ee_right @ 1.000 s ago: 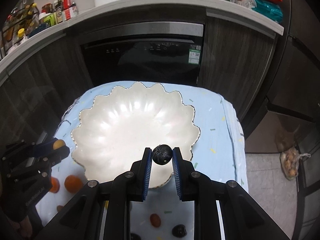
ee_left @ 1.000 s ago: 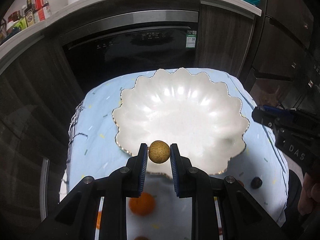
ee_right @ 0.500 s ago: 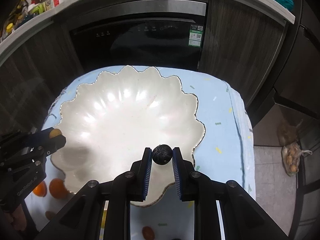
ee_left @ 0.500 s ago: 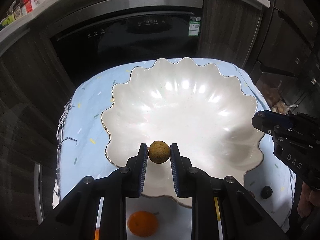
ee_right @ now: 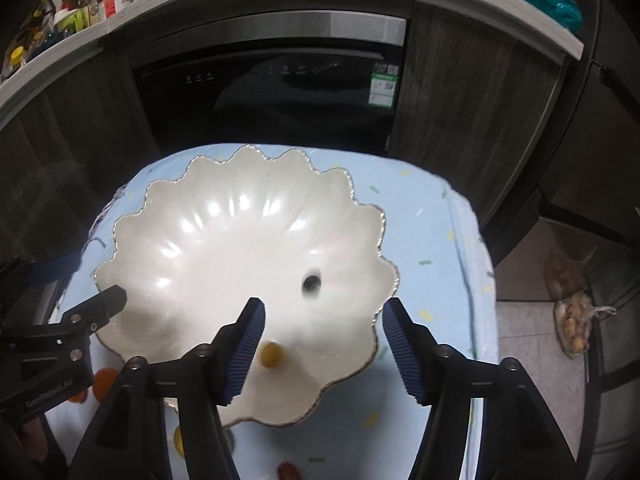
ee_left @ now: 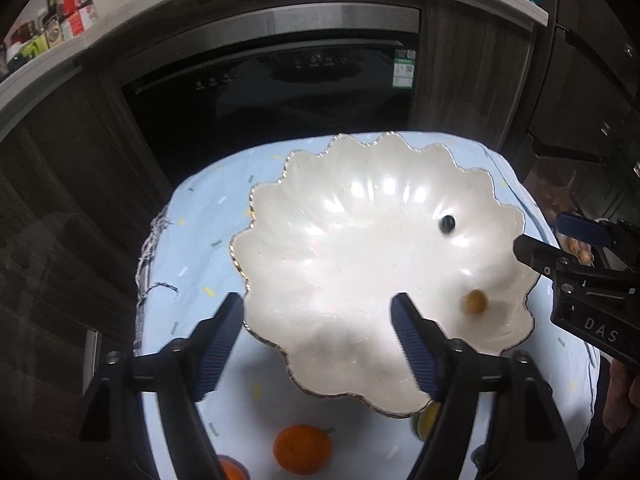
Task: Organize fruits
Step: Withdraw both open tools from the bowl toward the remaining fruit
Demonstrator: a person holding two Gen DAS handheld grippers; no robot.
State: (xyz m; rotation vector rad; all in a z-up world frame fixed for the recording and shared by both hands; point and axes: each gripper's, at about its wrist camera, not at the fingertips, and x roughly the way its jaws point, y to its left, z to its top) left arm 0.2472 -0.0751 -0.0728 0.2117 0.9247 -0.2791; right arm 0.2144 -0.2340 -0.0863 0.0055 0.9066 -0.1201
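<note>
A white scalloped bowl (ee_left: pixel 340 240) (ee_right: pixel 220 248) sits on a light blue tablecloth (ee_left: pixel 200 240). Inside it lie a small dark fruit (ee_left: pixel 447 223) (ee_right: pixel 311 282) and a small yellow-brown fruit (ee_left: pixel 475 302) (ee_right: pixel 271 354), both blurred. My left gripper (ee_left: pixel 318 308) hangs over the bowl's near rim, its jaws opening with nothing between them. My right gripper (ee_right: pixel 324 312) is also over the bowl, its jaws opening and empty. Each gripper shows at the edge of the other's view: right gripper (ee_left: pixel 548 236), left gripper (ee_right: pixel 86 280).
Loose fruit lies on the cloth near the bowl: an orange (ee_left: pixel 302 448) (ee_right: pixel 105 380), a yellow-green fruit (ee_left: pixel 426 420) and a reddish fruit (ee_right: pixel 288 472). A black built-in appliance (ee_left: pixel 280 92) stands behind the table. A bag (ee_right: pixel 576 320) lies on the floor at right.
Both grippers have opened. The yellow-brown fruit left the left jaws and the dark fruit left the right jaws; both now lie in the bowl.
</note>
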